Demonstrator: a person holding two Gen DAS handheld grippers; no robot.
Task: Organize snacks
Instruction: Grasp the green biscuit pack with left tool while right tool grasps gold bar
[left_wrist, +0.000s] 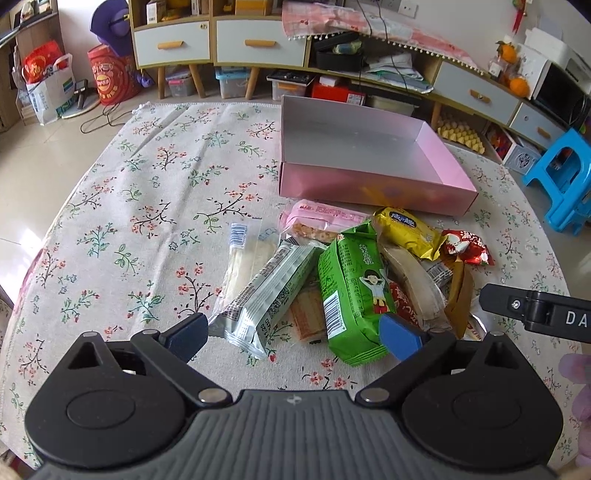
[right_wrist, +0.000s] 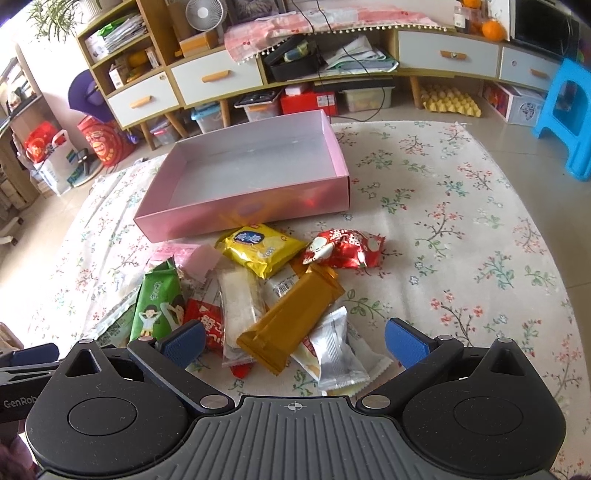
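An empty pink box (left_wrist: 373, 186) (right_wrist: 243, 210) stands on the floral tablecloth behind a pile of snack packets. The pile holds a green packet (left_wrist: 349, 291) (right_wrist: 157, 306), a silver bar (left_wrist: 269, 295), a yellow packet (left_wrist: 406, 230) (right_wrist: 260, 247), a red packet (left_wrist: 467, 247) (right_wrist: 345, 249), a gold-brown bar (right_wrist: 291, 317) and a silver pouch (right_wrist: 336, 354). My left gripper (left_wrist: 293, 334) is open and empty over the near ends of the silver bar and green packet. My right gripper (right_wrist: 295, 343) is open and empty over the gold-brown bar and silver pouch.
The round table's floral cloth (left_wrist: 147, 206) (right_wrist: 461, 221) spreads left and right of the pile. The right gripper's body (left_wrist: 535, 310) shows at the right edge of the left view. A low cabinet (left_wrist: 258, 48) and a blue stool (right_wrist: 569, 118) stand beyond the table.
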